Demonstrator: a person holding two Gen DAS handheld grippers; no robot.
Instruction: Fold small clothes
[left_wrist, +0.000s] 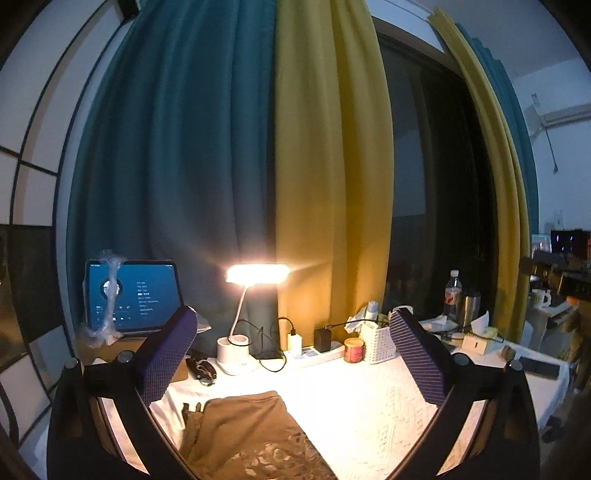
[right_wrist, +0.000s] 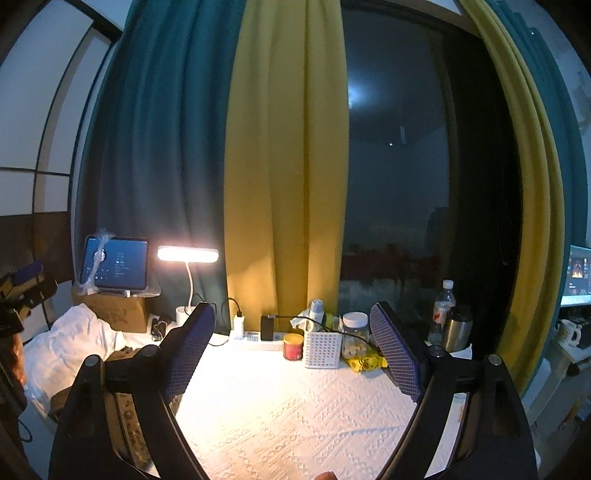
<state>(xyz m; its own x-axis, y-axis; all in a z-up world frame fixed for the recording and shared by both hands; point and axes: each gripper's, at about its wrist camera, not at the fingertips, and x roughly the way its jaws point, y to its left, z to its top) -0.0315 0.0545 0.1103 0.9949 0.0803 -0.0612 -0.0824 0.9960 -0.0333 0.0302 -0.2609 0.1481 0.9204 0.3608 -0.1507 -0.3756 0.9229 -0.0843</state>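
Both my left gripper (left_wrist: 291, 354) and right gripper (right_wrist: 291, 350) gape empty; I'd pinch the brown garment (left_wrist: 243, 435) at its far corners

A lit desk lamp (left_wrist: 257, 275), a tablet (left_wrist: 131, 297), a power strip (left_wrist: 317, 355), a white perforated basket (right_wrist: 322, 349) and a red jar (right_wrist: 293, 346) are set along the patterned white tablecloth (right_wrist: 295, 417) before teal-and-yellow curtains (left_wrist: 258, 147).
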